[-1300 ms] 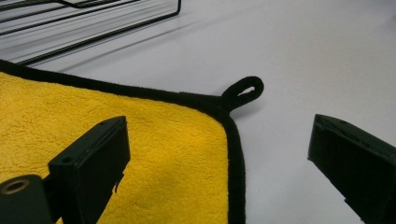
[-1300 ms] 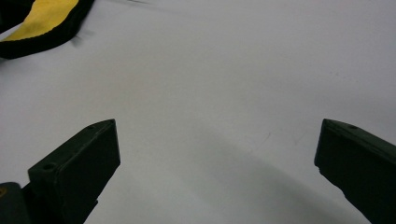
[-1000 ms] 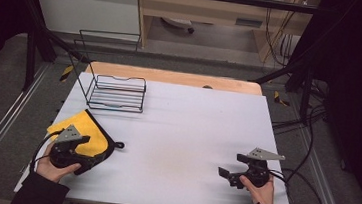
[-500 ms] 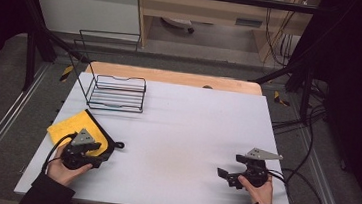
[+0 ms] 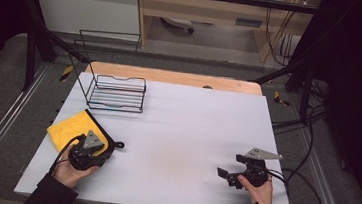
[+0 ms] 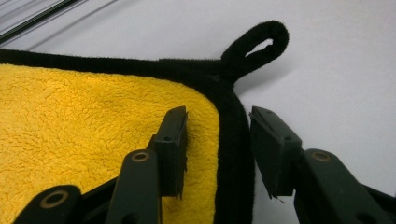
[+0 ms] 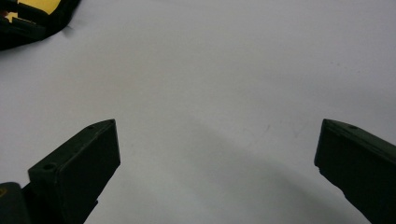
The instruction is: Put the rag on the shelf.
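While my left tongs (image 6: pixel 218 140) have just been closing astride the yellow cloth's (image 6: pixel 84 135) black hem near the bench's (image 5: pixel 186 132) left edge, unpinched yet, my right tongs (image 7: pixel 217 163) rest released; lifting remains.

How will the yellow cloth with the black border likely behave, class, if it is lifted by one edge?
The yellow cloth looks like soft, fluffy terry, so it would probably droop limply. It lies flat and thin, so it is likely light. The left gripper, jaws closing around its black border, should grip well.
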`<state>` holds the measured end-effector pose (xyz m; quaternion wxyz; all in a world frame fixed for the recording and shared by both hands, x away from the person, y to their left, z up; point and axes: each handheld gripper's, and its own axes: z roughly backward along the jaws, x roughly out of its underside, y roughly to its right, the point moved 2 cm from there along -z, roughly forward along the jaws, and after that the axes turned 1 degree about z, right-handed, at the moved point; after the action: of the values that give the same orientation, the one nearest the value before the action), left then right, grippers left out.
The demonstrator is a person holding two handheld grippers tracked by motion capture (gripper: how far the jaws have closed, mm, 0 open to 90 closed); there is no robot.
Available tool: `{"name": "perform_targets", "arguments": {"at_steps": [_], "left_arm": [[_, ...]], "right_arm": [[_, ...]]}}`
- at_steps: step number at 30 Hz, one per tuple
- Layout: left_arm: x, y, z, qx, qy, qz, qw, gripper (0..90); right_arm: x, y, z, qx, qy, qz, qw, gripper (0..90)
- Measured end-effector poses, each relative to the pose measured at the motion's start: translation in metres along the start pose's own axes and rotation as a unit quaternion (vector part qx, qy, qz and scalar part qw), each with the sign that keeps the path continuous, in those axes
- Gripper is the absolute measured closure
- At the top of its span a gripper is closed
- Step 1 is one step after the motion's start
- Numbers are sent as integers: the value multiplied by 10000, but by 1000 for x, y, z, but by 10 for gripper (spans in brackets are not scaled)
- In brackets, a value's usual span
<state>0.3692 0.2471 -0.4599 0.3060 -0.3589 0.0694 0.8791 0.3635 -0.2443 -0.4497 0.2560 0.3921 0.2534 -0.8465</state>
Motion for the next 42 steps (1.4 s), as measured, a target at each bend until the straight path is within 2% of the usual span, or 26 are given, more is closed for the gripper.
{"name": "perform_targets", "arguments": {"at_steps": [2, 9, 11, 17, 19, 20, 23, 27, 30, 36, 39, 42], "left_arm": [[-1, -2, 0, -14, -24, 60, 10000, 600], [-3, -3, 0, -98, -128, 40, 9999, 699], [-4, -6, 1, -33, -119, 95, 9999, 748], [-4, -14, 4, 218, -54, 397, 9990, 788], [-6, -17, 9, 318, 60, 587, 9977, 792], [-6, -17, 9, 318, 60, 587, 9977, 792], [-9, -20, 19, 346, 259, 757, 9962, 793], [-14, -20, 29, 368, 477, 841, 9946, 795], [-18, -16, 31, 447, 540, 887, 9936, 795], [-29, -2, 34, 579, 627, 736, 9936, 795], [-36, 8, 36, 715, 671, 676, 9929, 795], [-45, 24, 29, 889, 657, 583, 9922, 796]], "right_arm": [[0, 0, 0, -3, 8, 1, 10000, 7], [0, 0, 0, -5, 0, 13, 10000, 7], [0, 0, 0, -15, -1, 4, 10000, 7], [0, 0, 0, -32, -7, 8, 10000, 7], [0, 0, 0, -31, -11, 12, 10000, 7], [0, 1, 0, -33, -1, 22, 10000, 7], [0, 1, 0, -32, 12, 9, 10000, 7], [0, 1, 0, -45, 12, 12, 10000, 7], [0, 1, 0, -44, 14, 22, 10000, 7], [0, 1, 0, -46, -25, 23, 10000, 8], [0, 1, 0, -38, -33, 23, 10000, 8], [0, 1, -1, -26, -45, 43, 10000, 8]]}}
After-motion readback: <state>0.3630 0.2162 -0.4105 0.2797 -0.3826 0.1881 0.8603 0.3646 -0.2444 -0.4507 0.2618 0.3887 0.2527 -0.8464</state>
